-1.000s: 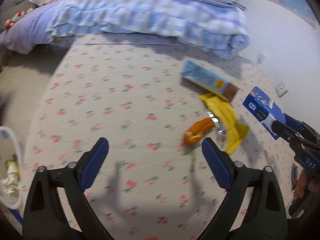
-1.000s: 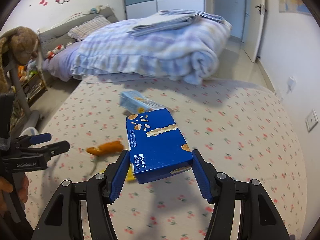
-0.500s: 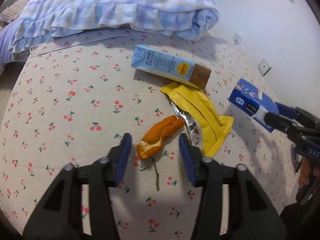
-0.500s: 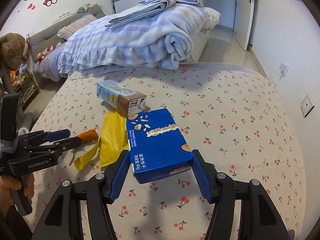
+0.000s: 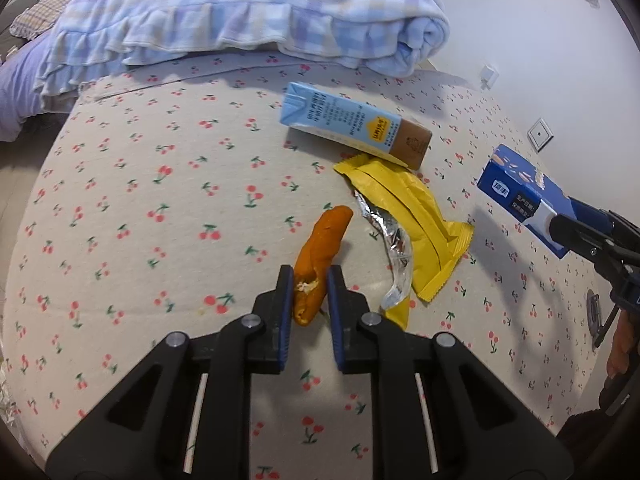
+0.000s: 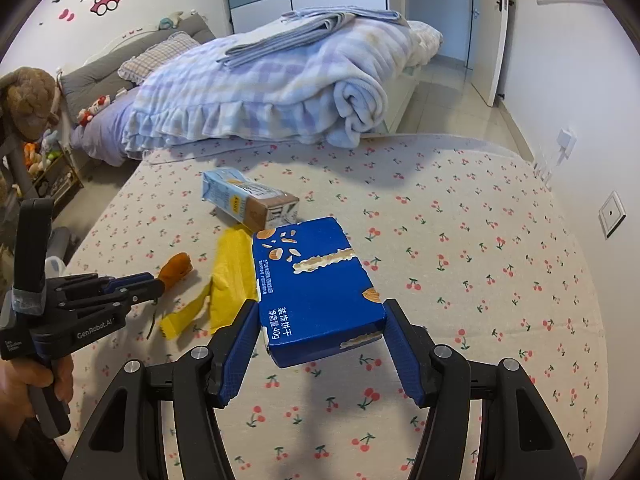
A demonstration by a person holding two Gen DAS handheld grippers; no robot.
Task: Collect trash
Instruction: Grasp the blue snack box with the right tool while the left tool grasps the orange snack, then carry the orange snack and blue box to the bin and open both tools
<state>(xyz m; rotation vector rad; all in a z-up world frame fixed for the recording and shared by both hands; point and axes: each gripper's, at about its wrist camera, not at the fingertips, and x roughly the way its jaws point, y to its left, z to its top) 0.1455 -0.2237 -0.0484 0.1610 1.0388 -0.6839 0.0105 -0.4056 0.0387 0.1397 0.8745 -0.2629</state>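
An orange peel [image 5: 326, 236] lies on the cherry-print sheet [image 5: 160, 200]. My left gripper [image 5: 308, 276] is closing on its near end, with both pads pressed against it. The right wrist view shows the same grip, left gripper [image 6: 154, 286] on the peel [image 6: 176, 266]. My right gripper [image 6: 320, 306] is shut on a dark blue biscuit box [image 6: 308, 276] and holds it above the sheet; the left wrist view has that box [image 5: 516, 196] at the right. A yellow foil-lined wrapper [image 5: 404, 208] and a light blue drink carton [image 5: 352, 124] lie just beyond the peel.
A rolled blue checked blanket [image 5: 248, 12] fills the far half of the bed. The wall with a socket [image 5: 540, 134] runs along the right side. Stuffed toys and a shelf [image 6: 44, 156] stand past the bed's left edge.
My left gripper came forward and down over the orange peel, and its jaws went from wide open to closed on it. The right gripper kept the blue box and drifted slightly.
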